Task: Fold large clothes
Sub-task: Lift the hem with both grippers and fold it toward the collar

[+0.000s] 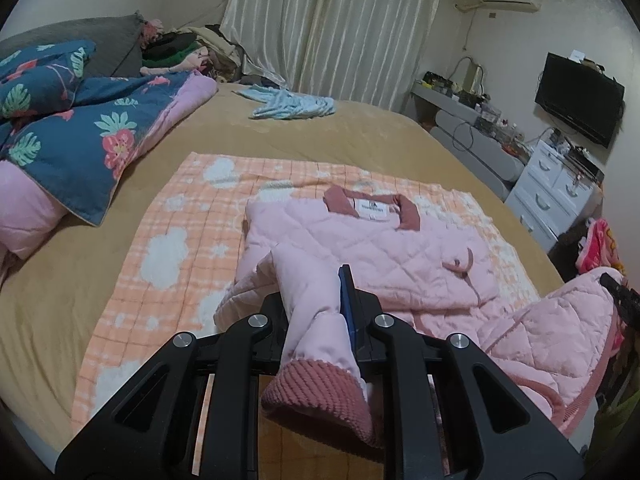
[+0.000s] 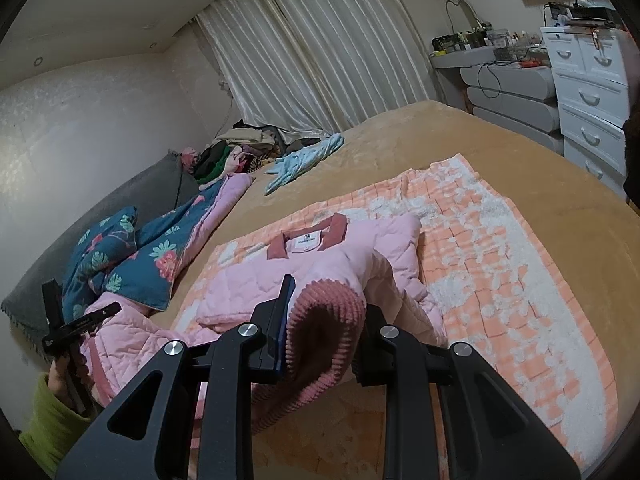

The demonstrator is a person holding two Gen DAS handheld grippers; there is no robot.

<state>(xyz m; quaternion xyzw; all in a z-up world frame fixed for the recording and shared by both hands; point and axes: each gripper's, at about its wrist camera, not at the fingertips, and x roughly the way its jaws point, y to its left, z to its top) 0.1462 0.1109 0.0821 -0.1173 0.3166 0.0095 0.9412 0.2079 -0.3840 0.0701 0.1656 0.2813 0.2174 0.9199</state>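
Black tongs point(image 1: 316, 300), silver screws, green sleeve point(image 2: 48, 424)

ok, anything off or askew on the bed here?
Nothing damaged or spilled. The pink jacket lies collar-up on the orange blanket, each claw holding a sleeve cuff: left claw, right claw. A blue garment lies crumpled far off.
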